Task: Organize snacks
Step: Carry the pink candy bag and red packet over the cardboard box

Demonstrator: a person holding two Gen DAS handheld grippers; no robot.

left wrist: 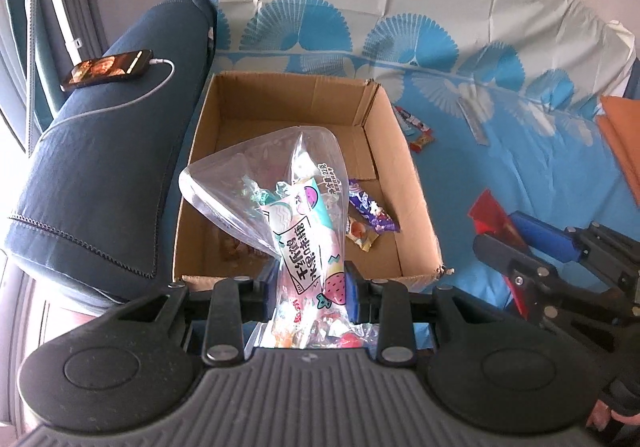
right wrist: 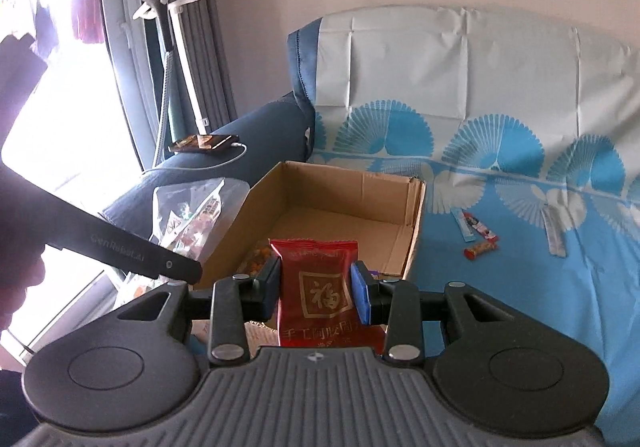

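Observation:
My left gripper point(left wrist: 310, 293) is shut on a clear plastic bag of snacks point(left wrist: 296, 207) and holds it over the near edge of an open cardboard box point(left wrist: 412, 183). A purple wrapper point(left wrist: 370, 213) and an orange candy point(left wrist: 360, 235) lie on the box floor. My right gripper point(right wrist: 316, 287) is shut on a red snack packet point(right wrist: 320, 287) and holds it just in front of the box point(right wrist: 416, 231). The bag also shows in the right wrist view point(right wrist: 188, 215), and the right gripper shows in the left wrist view point(left wrist: 532, 247).
The box sits on a sofa under a blue-and-white cover point(left wrist: 520, 151). Loose candies point(right wrist: 480, 235) and a pale sachet point(right wrist: 554, 233) lie on the cover right of the box. A charging phone point(left wrist: 108, 69) rests on the navy armrest. An orange cloth point(left wrist: 624, 135) lies far right.

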